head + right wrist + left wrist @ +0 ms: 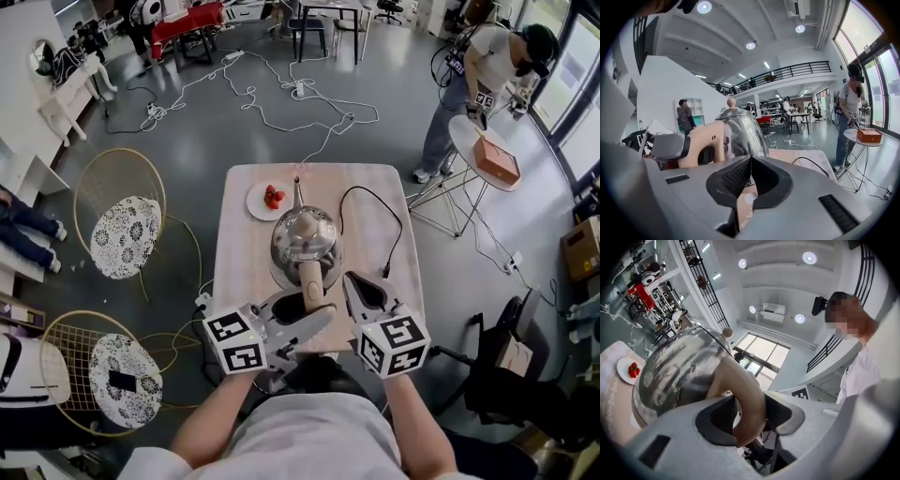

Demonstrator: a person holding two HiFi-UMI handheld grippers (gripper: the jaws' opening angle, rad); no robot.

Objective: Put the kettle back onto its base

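Observation:
A shiny steel kettle [305,236] with a pale wooden handle [311,279] is over the middle of the small wooden table [244,253]. My left gripper [317,309] is shut on that handle; in the left gripper view its dark pads sit on either side of the handle [745,394]. A pale round rim [278,275] shows under the kettle's body; I cannot tell whether the kettle rests on it. Just right of the handle, my right gripper [349,279] is shut and empty. In the right gripper view the kettle [743,131] is close ahead on the left.
A white plate of strawberries [265,200] lies beyond the kettle at the table's far left. A black cable [373,199] loops over the table's right side. Wire chairs [122,220] stand to the left. A person [469,84] works at a round side table at the far right.

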